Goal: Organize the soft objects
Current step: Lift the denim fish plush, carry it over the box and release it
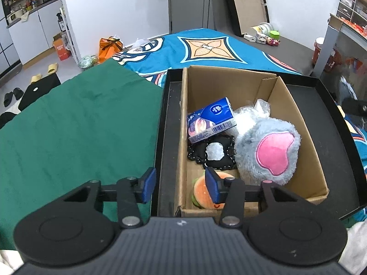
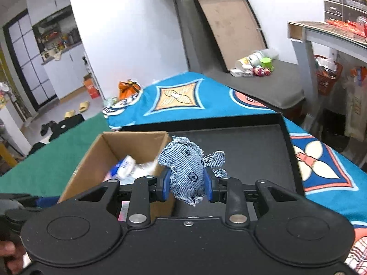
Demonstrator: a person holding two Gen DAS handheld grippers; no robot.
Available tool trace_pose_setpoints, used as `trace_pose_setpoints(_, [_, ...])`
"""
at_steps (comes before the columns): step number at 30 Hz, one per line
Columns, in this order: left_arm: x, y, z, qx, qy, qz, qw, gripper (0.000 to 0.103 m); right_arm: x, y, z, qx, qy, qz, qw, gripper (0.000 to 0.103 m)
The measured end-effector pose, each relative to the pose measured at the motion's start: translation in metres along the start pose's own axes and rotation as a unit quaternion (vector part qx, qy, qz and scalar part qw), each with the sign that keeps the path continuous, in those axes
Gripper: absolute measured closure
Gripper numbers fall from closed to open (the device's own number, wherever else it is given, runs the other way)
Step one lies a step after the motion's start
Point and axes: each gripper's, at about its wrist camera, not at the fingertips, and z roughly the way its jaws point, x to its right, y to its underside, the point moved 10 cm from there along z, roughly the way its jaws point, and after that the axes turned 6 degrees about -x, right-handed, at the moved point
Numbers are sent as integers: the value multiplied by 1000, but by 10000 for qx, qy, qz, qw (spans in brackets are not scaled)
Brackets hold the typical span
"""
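A cardboard box (image 1: 296, 114) sits in a black tray (image 1: 339, 123). It holds a grey plush with a pink patch (image 1: 268, 149), a blue tissue pack (image 1: 209, 120), a black fabric piece (image 1: 213, 152), a burger plush (image 1: 204, 192) and a white plastic bag (image 1: 246, 115). My left gripper (image 1: 180, 184) is open and empty, straddling the box's left wall. My right gripper (image 2: 187, 182) is shut on a denim fish toy (image 2: 185, 171), held above the tray (image 2: 252, 151) beside the box (image 2: 110, 146).
A green cloth (image 1: 75, 126) lies left of the tray, on a blue patterned blanket (image 1: 206, 48). A grey mat with small toys and bottles (image 2: 254, 65) is at the back. Slippers (image 1: 48, 71) lie on the floor at far left.
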Motion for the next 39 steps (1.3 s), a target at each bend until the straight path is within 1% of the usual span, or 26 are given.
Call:
trace_pose_setpoints(1, [0, 1, 1, -5, 24, -6, 10000, 59, -4, -1, 0, 20, -34, -18, 10000, 74])
trace_pose_setpoints(8, [-3, 9, 7, -45, 236, -169, 9996, 72, -35, -7, 4, 52, -271, -151, 9995, 74])
trace_pose_setpoints(10, [-4, 9, 7, -37, 282, -218, 9994, 77, -42, -8, 6, 32, -326, -182, 9993, 74])
trace_pose_setpoints(12, [-4, 9, 7, -22, 340, -244, 9991, 86, -48, -8, 6, 24, -393, -204, 9990, 74])
trace_pose_setpoints(17, [-7, 9, 9, 28, 373, -333, 9987, 92, -64, -7, 8, 15, -569, -250, 9981, 74])
trace_pose_setpoints(24, [-8, 9, 8, 78, 395, -422, 9983, 93, -80, -6, 10, -65, -775, -217, 9967, 74])
trace_pose_setpoints(30, [-8, 9, 7, 79, 411, -439, 9982, 93, -100, -13, 10, -8, -1043, -243, 9943, 73])
trace_pose_setpoints(31, [-8, 9, 8, 80, 404, -435, 9982, 93, -102, -14, 10, -28, -1130, -189, 9934, 70])
trace_pose_setpoints(33, [-8, 10, 8, 79, 398, -427, 9983, 93, -108, -15, 10, -56, -1341, -181, 9908, 69])
trace_pose_setpoints(34, [-8, 9, 8, 75, 400, -428, 9983, 93, -111, -15, 9, -58, -1406, -236, 9898, 57])
trace_pose_setpoints(36, [-8, 10, 8, 55, 409, -421, 9983, 92, -114, -16, 7, -18, -1388, -326, 9898, 41])
trace_pose_setpoints(39, [-8, 9, 8, 22, 411, -411, 9983, 92, -106, -14, 7, -20, -1214, -334, 9920, 40])
